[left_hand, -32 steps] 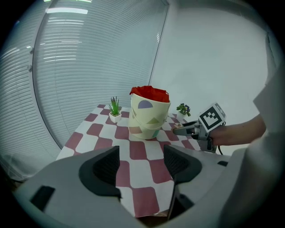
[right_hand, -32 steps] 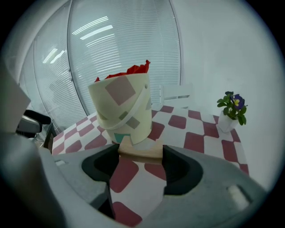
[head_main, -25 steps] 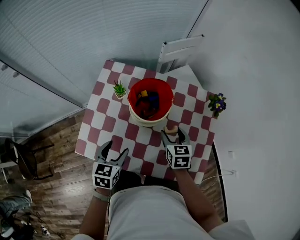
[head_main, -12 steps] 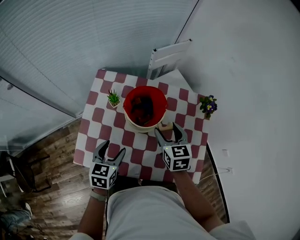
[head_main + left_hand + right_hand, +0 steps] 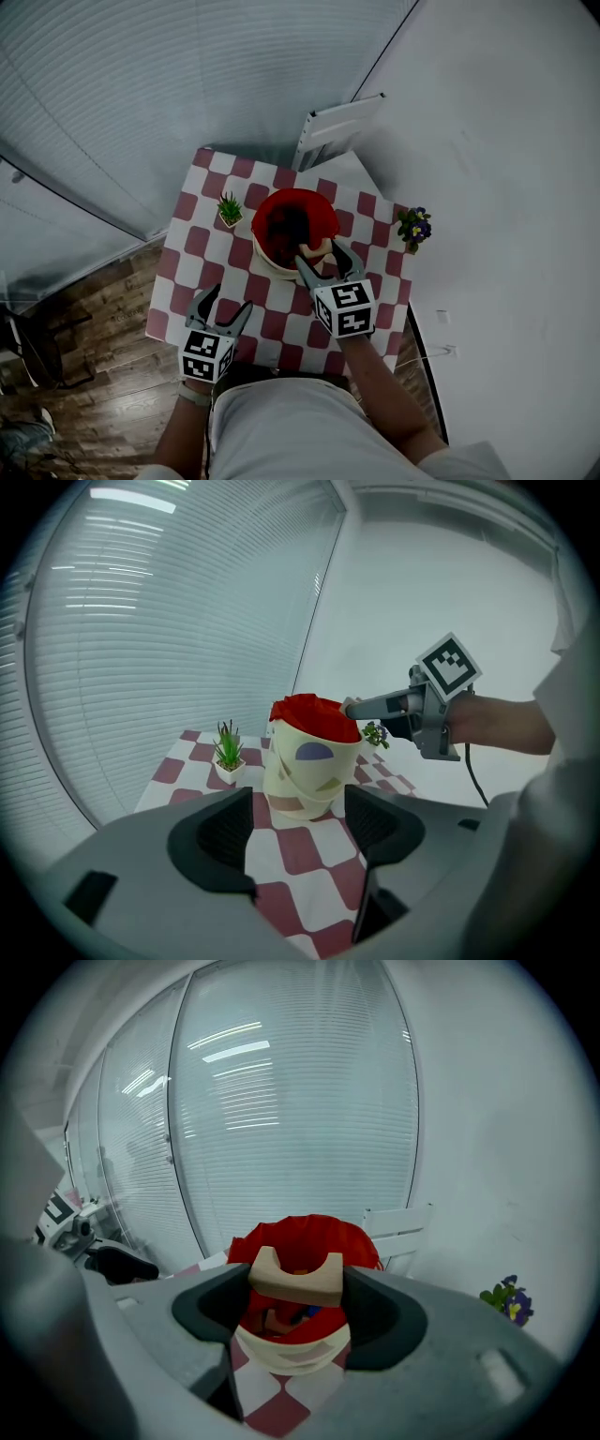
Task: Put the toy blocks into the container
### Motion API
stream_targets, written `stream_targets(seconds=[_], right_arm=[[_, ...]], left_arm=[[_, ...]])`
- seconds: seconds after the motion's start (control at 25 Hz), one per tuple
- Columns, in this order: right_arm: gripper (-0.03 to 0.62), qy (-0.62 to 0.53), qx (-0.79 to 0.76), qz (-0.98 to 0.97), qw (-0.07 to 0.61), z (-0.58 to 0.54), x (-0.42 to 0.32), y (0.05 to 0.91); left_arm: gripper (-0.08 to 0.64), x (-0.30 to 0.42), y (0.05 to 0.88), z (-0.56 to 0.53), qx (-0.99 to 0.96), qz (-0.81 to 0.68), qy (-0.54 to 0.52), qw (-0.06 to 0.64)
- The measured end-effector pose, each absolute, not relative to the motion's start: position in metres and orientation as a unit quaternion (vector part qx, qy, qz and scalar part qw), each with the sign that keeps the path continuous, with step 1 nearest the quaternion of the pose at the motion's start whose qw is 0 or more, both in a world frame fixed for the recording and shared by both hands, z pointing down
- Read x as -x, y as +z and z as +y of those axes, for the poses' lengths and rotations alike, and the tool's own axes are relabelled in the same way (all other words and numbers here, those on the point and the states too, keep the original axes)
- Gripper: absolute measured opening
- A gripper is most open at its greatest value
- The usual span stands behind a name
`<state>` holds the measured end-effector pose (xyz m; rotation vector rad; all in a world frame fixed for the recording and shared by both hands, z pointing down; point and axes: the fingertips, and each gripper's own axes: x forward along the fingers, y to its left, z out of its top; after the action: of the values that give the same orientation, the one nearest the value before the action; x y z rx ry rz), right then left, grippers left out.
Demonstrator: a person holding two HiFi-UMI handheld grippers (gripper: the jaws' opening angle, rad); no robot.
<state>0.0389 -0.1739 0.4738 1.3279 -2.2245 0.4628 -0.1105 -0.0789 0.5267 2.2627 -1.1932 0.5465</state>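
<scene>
A cream bucket with a red lining point(image 5: 294, 230) point(image 5: 309, 761) point(image 5: 302, 1241) stands in the middle of the checkered table point(image 5: 202, 248) and holds several toy blocks point(image 5: 286, 1316). My right gripper point(image 5: 323, 255) point(image 5: 298, 1283) is shut on a pale wooden arch block point(image 5: 293, 1277) point(image 5: 317, 247), held at the bucket's near rim, just above it. My left gripper point(image 5: 219, 307) point(image 5: 298, 822) hangs open with nothing between its jaws over the table's near left edge, short of the bucket.
A small potted green plant point(image 5: 230, 208) point(image 5: 227, 752) stands left of the bucket. A pot of purple flowers point(image 5: 412, 228) point(image 5: 507, 1303) sits at the table's right edge. A white chair point(image 5: 330, 131) stands behind the table, by the blinds and the wall.
My right gripper has risen from the table and moved forward with the arch block to the bucket's rim. The left gripper has drifted a little forward, still open.
</scene>
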Motion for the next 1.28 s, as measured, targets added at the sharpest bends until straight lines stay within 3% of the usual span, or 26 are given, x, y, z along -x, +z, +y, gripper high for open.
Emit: stream_targets(seconds=[1.28], right_arm=[[0.301,0.18,-0.463,-0.797,0.344,-0.227,-0.009,0.508]], left_arm=[[0.293,0.116,0.548,-0.093,-0.834,-0.428,0.202,0.284]])
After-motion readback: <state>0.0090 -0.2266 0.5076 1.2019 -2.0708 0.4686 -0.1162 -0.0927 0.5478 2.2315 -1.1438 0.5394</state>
